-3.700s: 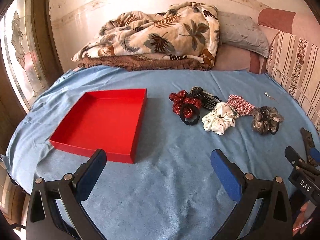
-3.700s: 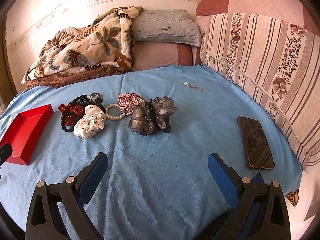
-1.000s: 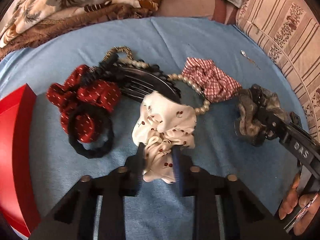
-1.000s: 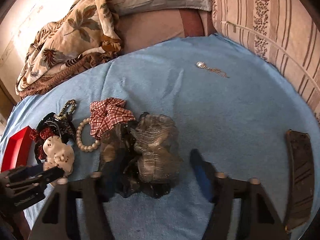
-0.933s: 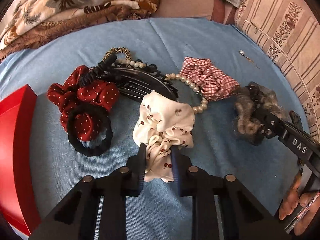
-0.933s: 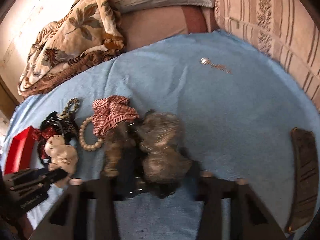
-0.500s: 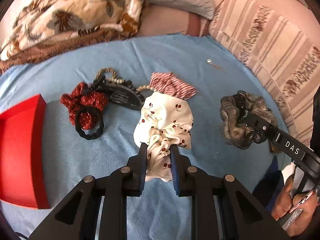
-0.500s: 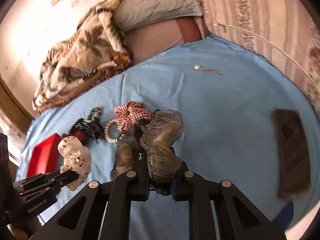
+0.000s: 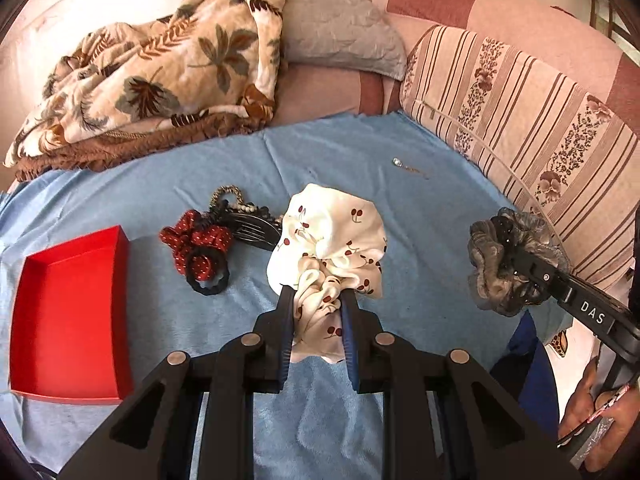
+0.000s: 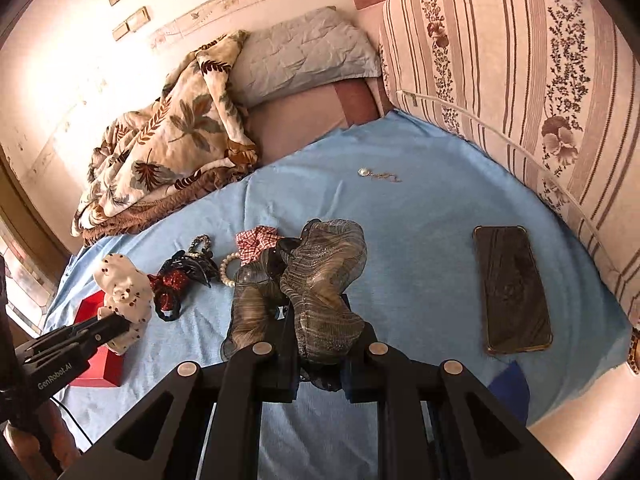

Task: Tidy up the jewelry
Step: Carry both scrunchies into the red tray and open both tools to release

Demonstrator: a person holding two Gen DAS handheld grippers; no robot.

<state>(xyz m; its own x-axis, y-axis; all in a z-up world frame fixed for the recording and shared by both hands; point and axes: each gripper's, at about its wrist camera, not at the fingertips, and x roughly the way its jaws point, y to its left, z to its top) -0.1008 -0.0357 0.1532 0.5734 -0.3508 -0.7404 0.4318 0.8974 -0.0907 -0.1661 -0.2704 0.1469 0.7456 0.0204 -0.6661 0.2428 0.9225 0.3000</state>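
Note:
My left gripper (image 9: pixel 316 300) is shut on a white cherry-print scrunchie (image 9: pixel 332 236) and holds it above the blue bedspread. My right gripper (image 10: pixel 318 312) is shut on a grey-brown scrunchie (image 10: pixel 320 276), also lifted; it shows at the right in the left wrist view (image 9: pixel 508 264). A red open box (image 9: pixel 68 312) lies at the left. On the spread remain a red dotted scrunchie (image 9: pixel 196 244), a black hair tie (image 9: pixel 208 280), a dark comb clip (image 9: pixel 252 228), a pearl bracelet (image 10: pixel 228 268), a red checked scrunchie (image 10: pixel 256 240) and a small pendant (image 10: pixel 376 174).
A phone (image 10: pixel 510 288) lies on the spread at the right. A striped floral cushion (image 10: pixel 520 80) borders the right side. A leaf-print blanket (image 9: pixel 152 76) and a grey pillow (image 9: pixel 340 36) lie at the back.
Both grippers have risen and pulled back, each lifting its scrunchie off the bedspread. The view has widened, so the red box and cushion show more.

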